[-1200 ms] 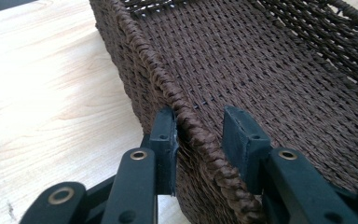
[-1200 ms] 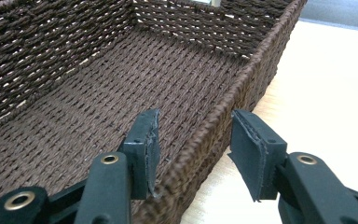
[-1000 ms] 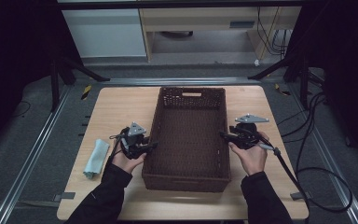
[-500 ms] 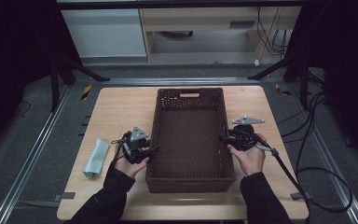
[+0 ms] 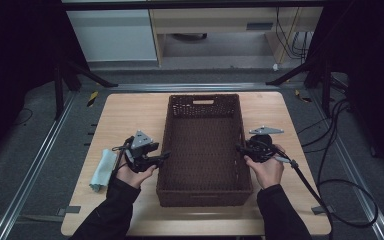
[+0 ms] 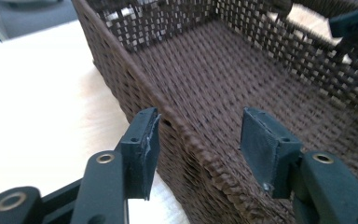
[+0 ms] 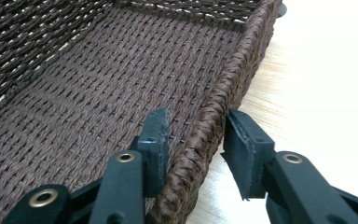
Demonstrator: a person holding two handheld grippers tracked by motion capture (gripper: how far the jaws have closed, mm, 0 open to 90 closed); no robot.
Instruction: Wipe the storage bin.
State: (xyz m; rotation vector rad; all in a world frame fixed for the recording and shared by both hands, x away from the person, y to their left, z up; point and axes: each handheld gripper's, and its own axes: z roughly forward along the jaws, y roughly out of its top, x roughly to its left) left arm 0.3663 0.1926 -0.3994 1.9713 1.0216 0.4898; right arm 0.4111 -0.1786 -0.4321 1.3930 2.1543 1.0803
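Both tongs, the left gripper (image 6: 198, 144) and right gripper (image 7: 196, 149), are held open astride opposite long walls of the dark brown woven rectangular basket (image 5: 203, 150) mid-table, nothing clamped yet; if closed unevenly, the basket could be tilted or dragged askew.

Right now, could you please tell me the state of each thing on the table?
Basket: upright, empty, a wall between each gripper's jaws.
Left gripper: open, astride the basket's left rim.
Right gripper: open, astride the right rim.
Cloth: crumpled, lying apart at the table's left edge.
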